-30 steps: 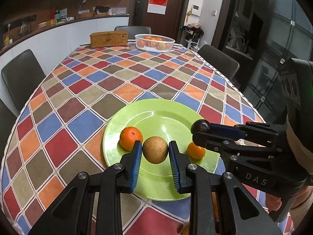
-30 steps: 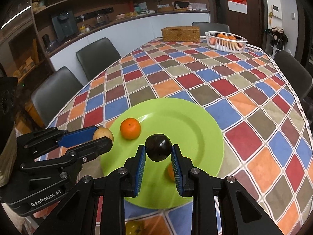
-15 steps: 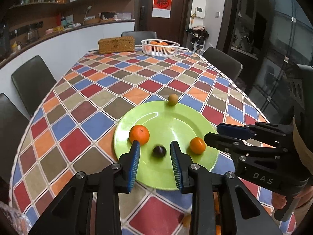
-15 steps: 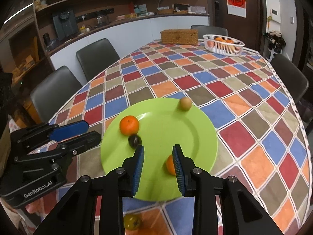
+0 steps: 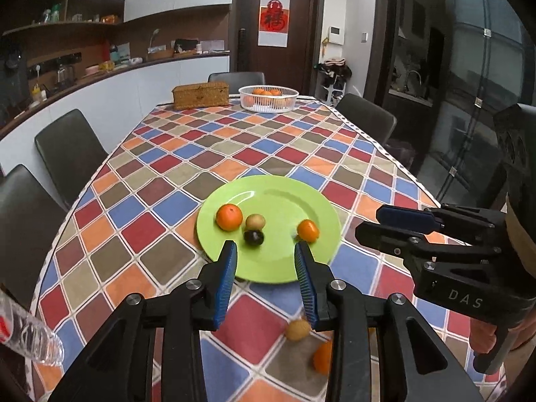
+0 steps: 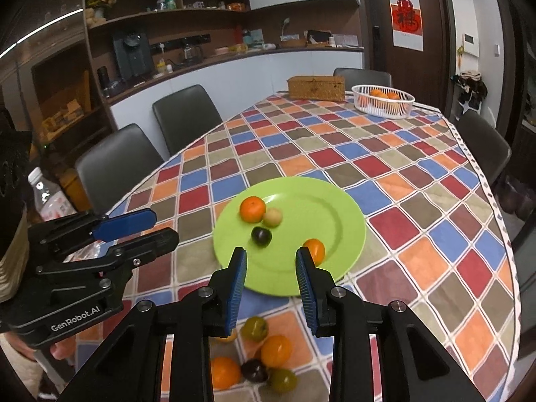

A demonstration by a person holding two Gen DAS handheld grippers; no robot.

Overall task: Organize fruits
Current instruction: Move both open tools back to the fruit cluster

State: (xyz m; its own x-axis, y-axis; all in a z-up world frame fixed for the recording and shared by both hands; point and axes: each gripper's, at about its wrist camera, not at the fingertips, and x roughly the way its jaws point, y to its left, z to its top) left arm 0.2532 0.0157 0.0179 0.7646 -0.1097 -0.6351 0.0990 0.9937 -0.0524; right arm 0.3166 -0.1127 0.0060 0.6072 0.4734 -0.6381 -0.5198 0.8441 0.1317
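A green plate [image 5: 284, 201] [image 6: 335, 211] lies on the checkered tablecloth. On it sit an orange [image 5: 229, 217] [image 6: 252, 209], a tan round fruit [image 5: 255, 222] [image 6: 272, 217], a dark plum [image 5: 253, 237] [image 6: 261, 236] and a smaller orange [image 5: 308, 230] [image 6: 314, 250]. My left gripper [image 5: 266, 261] is open and empty, held above the plate's near edge. My right gripper [image 6: 270, 269] is open and empty, just short of the plate. Loose fruit lies on the cloth near me: a tan fruit [image 5: 297, 329], an orange [image 5: 323, 356], and several oranges, plums and greenish fruit [image 6: 276, 351].
A white basket of oranges [image 5: 268, 98] [image 6: 383, 98] and a wicker box [image 5: 201, 95] [image 6: 316, 87] stand at the table's far end. A plastic bottle [image 5: 30, 341] [image 6: 48, 197] is at the left. Dark chairs [image 5: 68, 147] surround the table.
Both grippers opened and let go of their fruit: the tan fruit and the dark plum now rest on the plate. Both grippers pulled back and up from the plate.
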